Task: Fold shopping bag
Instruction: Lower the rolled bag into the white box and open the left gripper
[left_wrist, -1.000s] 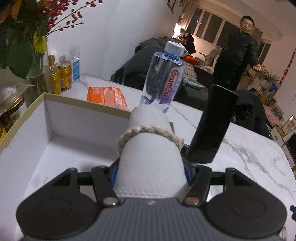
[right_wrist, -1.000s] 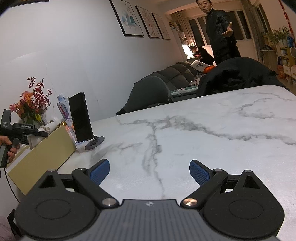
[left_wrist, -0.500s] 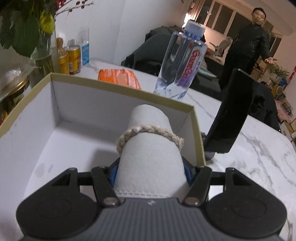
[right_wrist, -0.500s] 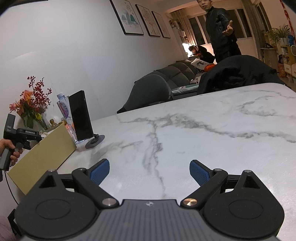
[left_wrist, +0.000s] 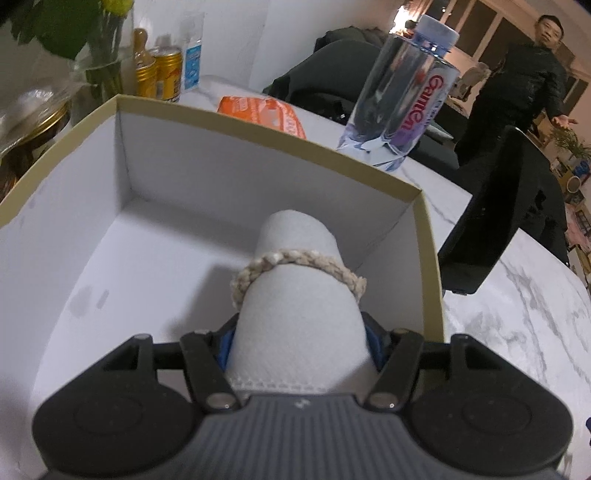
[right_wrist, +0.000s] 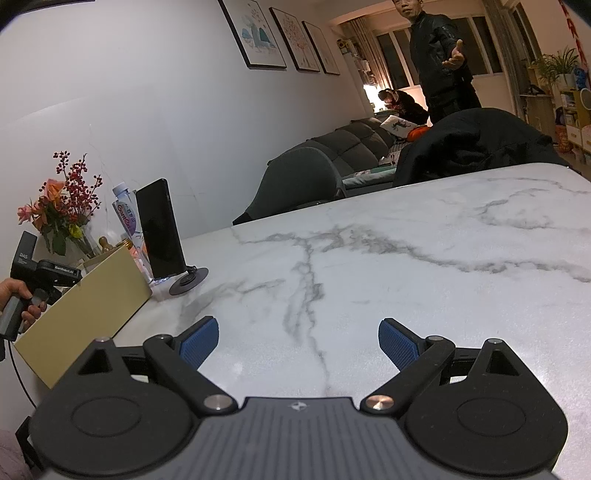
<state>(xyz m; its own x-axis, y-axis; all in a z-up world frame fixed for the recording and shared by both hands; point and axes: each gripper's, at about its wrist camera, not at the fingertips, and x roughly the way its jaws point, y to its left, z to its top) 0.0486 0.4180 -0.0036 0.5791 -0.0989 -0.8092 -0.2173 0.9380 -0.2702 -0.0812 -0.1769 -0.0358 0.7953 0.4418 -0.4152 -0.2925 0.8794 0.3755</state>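
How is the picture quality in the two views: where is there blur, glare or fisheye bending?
Left wrist view: the rolled bag in the left gripper is sharp; the vase smears at the edge, and the box rim bows. Right wrist view: dim, warm light; mild sheen on the marble table; the pictures on the wall tilt from distortion.

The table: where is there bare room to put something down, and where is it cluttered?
The marble table is bare ahead of the open right gripper, out to its far edge. The box floor is bare too, left of the rolled bag that the left gripper holds. It is crowded behind the box: bottle, phone, orange packet, cans, vase.
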